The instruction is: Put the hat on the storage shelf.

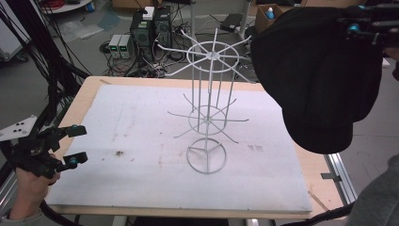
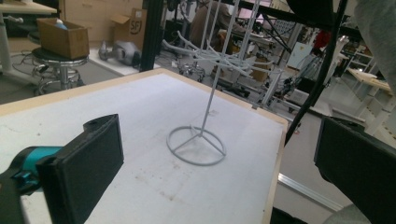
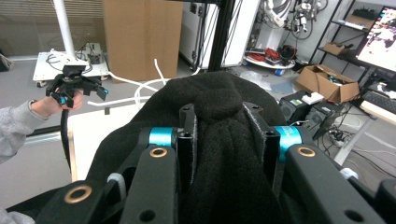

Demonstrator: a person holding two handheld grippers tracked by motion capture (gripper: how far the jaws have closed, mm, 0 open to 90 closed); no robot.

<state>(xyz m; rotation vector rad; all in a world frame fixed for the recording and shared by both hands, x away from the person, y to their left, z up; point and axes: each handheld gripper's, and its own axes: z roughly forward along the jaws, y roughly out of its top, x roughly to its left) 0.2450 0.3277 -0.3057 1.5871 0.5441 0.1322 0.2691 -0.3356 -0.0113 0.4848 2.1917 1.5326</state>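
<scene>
**Cap held up by the rack**

Black cap (image 1: 320, 80) hung nearest the lens, pinched in right gripper (image 3: 228, 135), jaws clenched on a fold of fabric, raised beside the white wire rack (image 1: 207, 108), prob. for hooking on. Left gripper (image 1: 70, 145) waited w/ jaws apart, empty, at table (image 1: 87, 94) edge.
</scene>
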